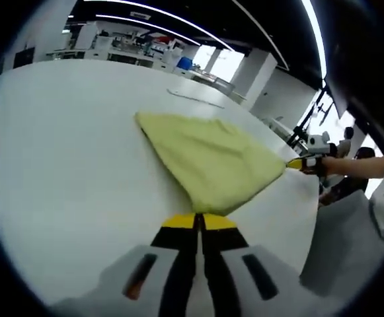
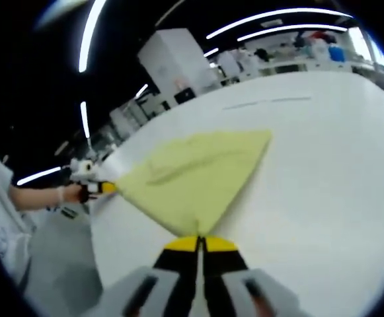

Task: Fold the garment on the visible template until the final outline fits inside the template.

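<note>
Wide white surface (image 1: 66,165) takes up most of both views. Dark ceiling with long strip lights (image 2: 281,14). Far side: white benches with cluttered equipment (image 1: 139,49), a blue item (image 1: 184,63) among them. Bright windows (image 1: 226,64) beside white pillars (image 1: 258,69). White cabinet (image 2: 178,63) far left in right gripper view. Grey floor (image 2: 59,257) below the surface edge.

the garment (image 1: 211,162) lies on the table (image 1: 66,165), stretched between two corners - the left gripper (image 1: 199,221) at its near corner, the right gripper (image 1: 302,164) at the far right one, by the table's edge.
</note>
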`<action>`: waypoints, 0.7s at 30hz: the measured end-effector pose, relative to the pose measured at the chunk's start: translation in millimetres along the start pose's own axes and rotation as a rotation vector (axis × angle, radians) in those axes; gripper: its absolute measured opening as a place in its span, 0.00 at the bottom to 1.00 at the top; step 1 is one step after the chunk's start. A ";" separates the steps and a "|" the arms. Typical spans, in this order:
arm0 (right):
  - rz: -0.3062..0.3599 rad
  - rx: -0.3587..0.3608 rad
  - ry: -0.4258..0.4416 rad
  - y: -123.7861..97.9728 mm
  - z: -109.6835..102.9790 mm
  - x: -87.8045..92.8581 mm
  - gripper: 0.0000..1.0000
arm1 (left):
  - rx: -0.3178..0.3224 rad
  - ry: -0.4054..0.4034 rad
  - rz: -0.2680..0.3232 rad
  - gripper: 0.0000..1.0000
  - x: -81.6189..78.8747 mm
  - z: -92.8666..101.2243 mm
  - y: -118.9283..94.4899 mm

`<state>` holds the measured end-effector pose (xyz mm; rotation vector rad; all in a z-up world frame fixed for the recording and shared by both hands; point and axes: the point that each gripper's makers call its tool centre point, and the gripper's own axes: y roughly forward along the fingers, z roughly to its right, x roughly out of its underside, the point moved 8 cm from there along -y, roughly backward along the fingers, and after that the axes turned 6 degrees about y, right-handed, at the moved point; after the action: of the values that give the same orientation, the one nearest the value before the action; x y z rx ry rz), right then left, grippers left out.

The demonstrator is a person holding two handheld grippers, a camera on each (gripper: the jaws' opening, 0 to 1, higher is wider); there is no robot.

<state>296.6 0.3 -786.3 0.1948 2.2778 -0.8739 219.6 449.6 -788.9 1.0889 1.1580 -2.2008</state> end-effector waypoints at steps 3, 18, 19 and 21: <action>-0.009 -0.009 -0.009 -1.3 -0.5 2.2 0.00 | 0.003 -0.015 0.003 0.00 -1.5 6.7 -2.5; -0.064 -0.034 -0.046 -23.9 -11.4 19.9 0.00 | 0.044 -0.019 -0.033 0.00 8.9 35.5 -8.0; -0.070 -0.039 -0.047 -25.7 -11.5 21.5 0.00 | 0.044 -0.018 -0.035 0.00 9.6 37.0 -8.2; -0.087 -0.048 -0.059 -30.0 -13.3 26.4 0.00 | 0.052 -0.025 -0.036 0.00 12.1 32.8 -9.9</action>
<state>258.5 -16.7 -780.0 0.0480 2.2634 -0.8573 191.2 428.0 -782.3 1.0664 1.1248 -2.2773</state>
